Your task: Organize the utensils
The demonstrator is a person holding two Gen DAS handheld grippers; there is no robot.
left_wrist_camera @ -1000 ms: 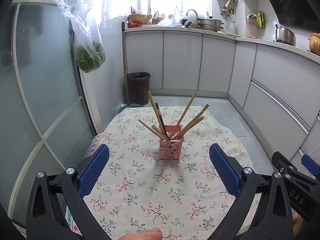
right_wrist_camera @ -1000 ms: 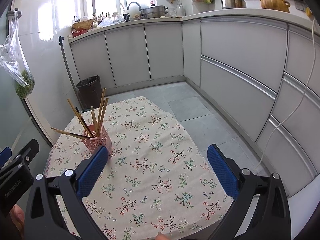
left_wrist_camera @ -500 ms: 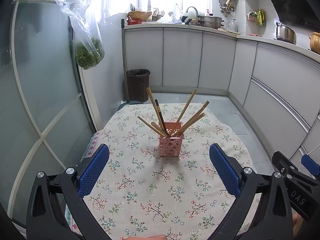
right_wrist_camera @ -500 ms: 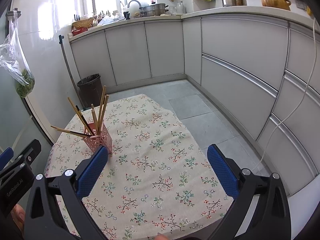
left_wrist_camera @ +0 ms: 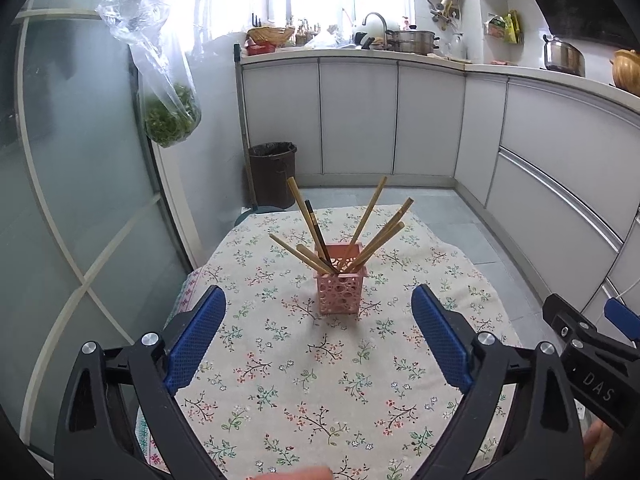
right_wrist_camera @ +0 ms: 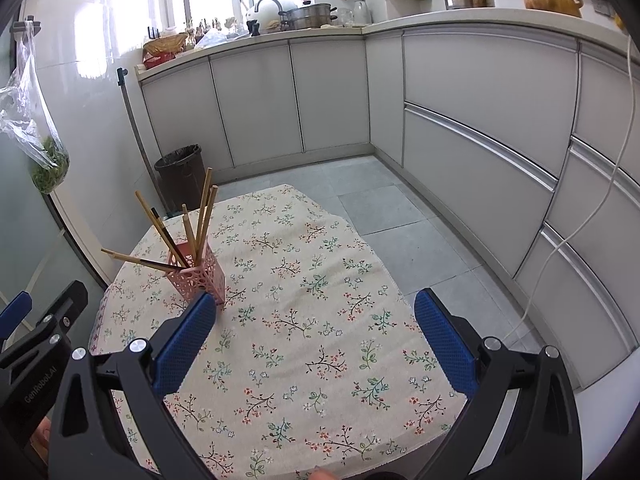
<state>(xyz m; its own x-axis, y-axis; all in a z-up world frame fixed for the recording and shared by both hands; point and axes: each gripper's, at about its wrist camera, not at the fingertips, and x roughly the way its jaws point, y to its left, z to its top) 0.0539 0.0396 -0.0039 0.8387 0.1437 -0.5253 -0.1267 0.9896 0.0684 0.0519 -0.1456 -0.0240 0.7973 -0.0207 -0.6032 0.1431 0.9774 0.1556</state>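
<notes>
— Jaws on both sides are spread wide with nothing between them: the left gripper [left_wrist_camera: 318, 336] and the right gripper [right_wrist_camera: 316, 334] both hang over the flowered bench [left_wrist_camera: 320, 380], holding nothing.

— And the utensils?

— Every chopstick [left_wrist_camera: 366, 216] I can see stands in the pink holder [left_wrist_camera: 340, 288], middle of the left view, left of centre in the right view. They fan out in all directions, one leaning nearly flat toward the left edge. No loose ones show on the cloth.

— So what makes a good job of it?

— I judge the sorting looks nearly finished; what is left may be tidying that low chopstick. Approach from above, close on one stick only, and lift gently, since the light holder could tip if the fan gets knocked sideways.
</notes>
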